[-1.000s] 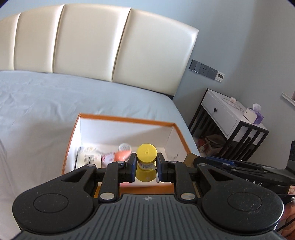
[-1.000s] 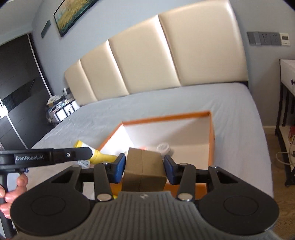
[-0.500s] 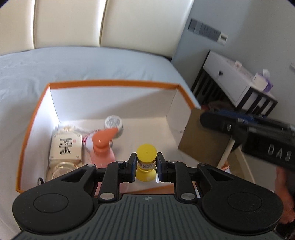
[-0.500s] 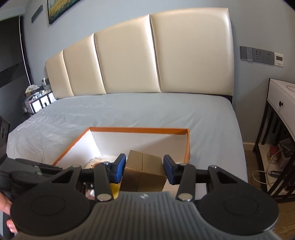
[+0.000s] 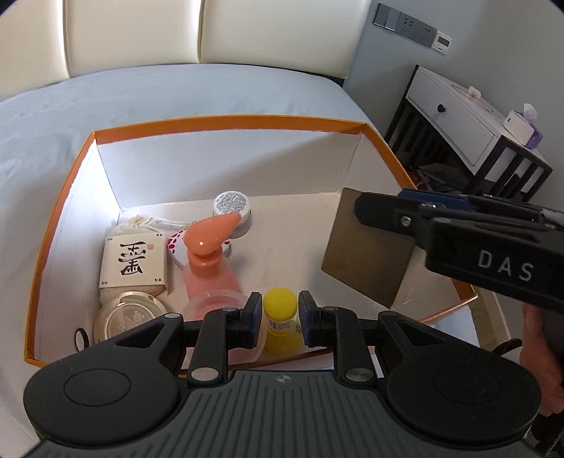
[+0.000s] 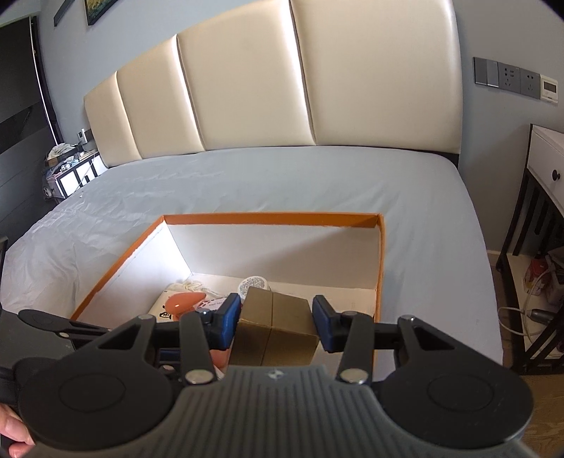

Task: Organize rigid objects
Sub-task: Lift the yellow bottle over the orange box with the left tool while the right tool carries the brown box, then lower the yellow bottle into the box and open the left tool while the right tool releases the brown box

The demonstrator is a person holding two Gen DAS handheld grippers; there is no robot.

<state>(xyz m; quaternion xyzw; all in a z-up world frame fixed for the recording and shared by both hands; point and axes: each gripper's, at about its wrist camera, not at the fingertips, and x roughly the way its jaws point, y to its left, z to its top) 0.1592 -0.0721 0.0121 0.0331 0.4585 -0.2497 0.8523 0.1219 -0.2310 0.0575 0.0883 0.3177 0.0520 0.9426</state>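
My left gripper is shut on a small yellow bottle and holds it low inside the orange storage box, at its near side. My right gripper is shut on a brown cardboard box and holds it over the box's right near corner; it also shows in the left wrist view. In the box lie a pink pump bottle, a white jar, a card box with black calligraphy, a round tin and a cloth pouch.
The orange box sits on a bed with a grey sheet and a cream headboard. A white nightstand with a tissue pack stands to the right. Wall sockets are above it.
Both grippers moved forward over the orange box and lowered. The yellow bottle went from above the near rim to inside the box. The brown box came in over the right side.
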